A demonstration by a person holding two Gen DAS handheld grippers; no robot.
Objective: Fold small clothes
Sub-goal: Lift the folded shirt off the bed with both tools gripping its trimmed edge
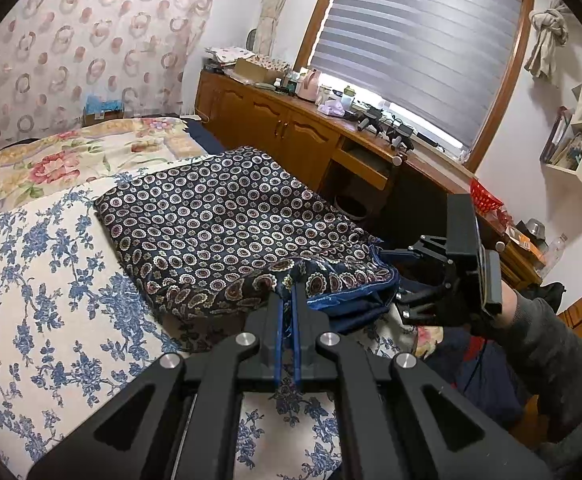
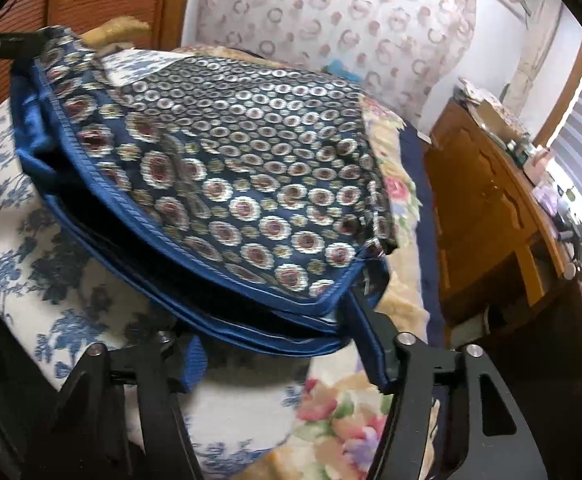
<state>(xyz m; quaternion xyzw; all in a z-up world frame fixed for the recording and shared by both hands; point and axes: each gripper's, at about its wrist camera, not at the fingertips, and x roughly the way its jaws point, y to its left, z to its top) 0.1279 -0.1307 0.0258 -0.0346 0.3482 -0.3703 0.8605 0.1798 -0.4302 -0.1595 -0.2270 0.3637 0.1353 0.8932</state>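
Observation:
A navy garment [image 1: 219,220] printed with ringed medallions and edged in blue lies folded on the bed. My left gripper [image 1: 289,292] is shut on its near edge, and that part of the cloth is raised off the sheet. In the right wrist view the left gripper [image 2: 37,38] shows at the top left, pinching a corner of the garment [image 2: 251,160]. My right gripper [image 2: 279,332] stands open. The garment's blue hem layers lie between its spread fingers, and the pads do not press on them. From the left wrist view the right gripper [image 1: 399,280] sits at the garment's right corner.
The bed has a blue floral sheet [image 1: 31,280] and a pink floral quilt [image 1: 71,152] behind it. A wooden cabinet [image 1: 291,128] cluttered with small items runs under the window, right of the bed. A person's dark sleeve [image 1: 551,340] holds the right gripper.

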